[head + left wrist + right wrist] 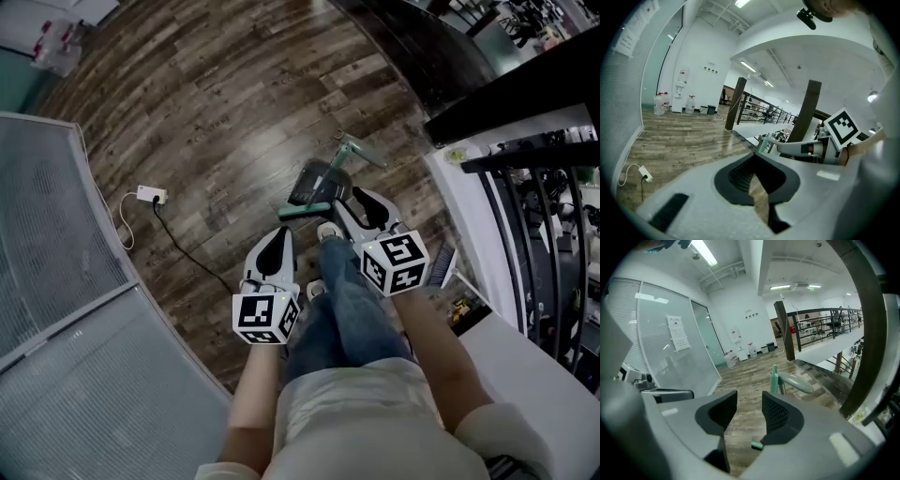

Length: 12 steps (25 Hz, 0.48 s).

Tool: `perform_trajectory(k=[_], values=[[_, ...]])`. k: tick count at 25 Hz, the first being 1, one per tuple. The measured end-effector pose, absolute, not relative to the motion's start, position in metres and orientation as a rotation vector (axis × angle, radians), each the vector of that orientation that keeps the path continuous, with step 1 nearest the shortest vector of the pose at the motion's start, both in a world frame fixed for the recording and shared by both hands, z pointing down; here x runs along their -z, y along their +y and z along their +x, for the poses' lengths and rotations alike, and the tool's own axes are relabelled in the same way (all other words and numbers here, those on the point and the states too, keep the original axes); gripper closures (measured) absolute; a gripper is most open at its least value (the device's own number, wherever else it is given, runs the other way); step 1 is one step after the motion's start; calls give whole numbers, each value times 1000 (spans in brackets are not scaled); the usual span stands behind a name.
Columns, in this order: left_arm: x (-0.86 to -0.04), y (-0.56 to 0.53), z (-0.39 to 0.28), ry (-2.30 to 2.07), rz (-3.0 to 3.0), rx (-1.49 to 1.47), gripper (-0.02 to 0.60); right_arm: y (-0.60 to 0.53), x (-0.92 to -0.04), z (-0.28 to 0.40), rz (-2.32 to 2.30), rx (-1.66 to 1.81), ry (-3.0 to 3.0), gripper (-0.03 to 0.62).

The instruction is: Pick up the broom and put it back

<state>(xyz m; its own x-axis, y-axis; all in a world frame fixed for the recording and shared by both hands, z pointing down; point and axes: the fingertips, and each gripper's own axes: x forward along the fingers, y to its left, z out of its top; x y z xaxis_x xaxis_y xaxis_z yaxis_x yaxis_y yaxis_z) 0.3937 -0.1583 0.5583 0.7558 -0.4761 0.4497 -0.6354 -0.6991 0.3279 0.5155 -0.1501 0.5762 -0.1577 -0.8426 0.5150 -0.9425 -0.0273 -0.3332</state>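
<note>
I have the left tongs and the right tongs held out side by side over the wooden floor, both angled downward, with the person's legs and shoes just beneath them.

In the left gripper view the left tongs have their tips closed together. Only a sliver of floor shows behind the dark pads, and nothing is between them.

In the right gripper view the right tongs stand wide, and the gap between the pads shows bare floor. A small teal end sits low in that gap, and neither pad touches it.

The broom lies on the floor just ahead of the right tongs and beyond the shoes, ahead and to the right of the left tongs. Its dark head with the teal edge is the end nearest the tongs. Its long axis runs away from me and slants right, so the teal handle end points to the far right.

From the right tongs' camera, a teal stem of it rises just past the right-hand pad, and a pale green grip reaches off to the right. Neither pair of tongs touches it.

A white plug with a dark cable lies well to the left of the left tongs.
</note>
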Motion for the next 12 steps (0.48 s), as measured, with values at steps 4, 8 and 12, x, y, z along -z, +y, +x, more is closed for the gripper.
perform_trajectory(k=[4,8,12], values=[[-574,-168,399,-844,2479,-480,578,-162,-593,523,1917,-942,-2056,413],[-588,-176,401,-851,2466,-495,578,-173,-610,530,1919,-952,-2034,393],[-599,-185,405,-856,2450,-508,578,-183,-625,537,1918,-969,-2014,379]])
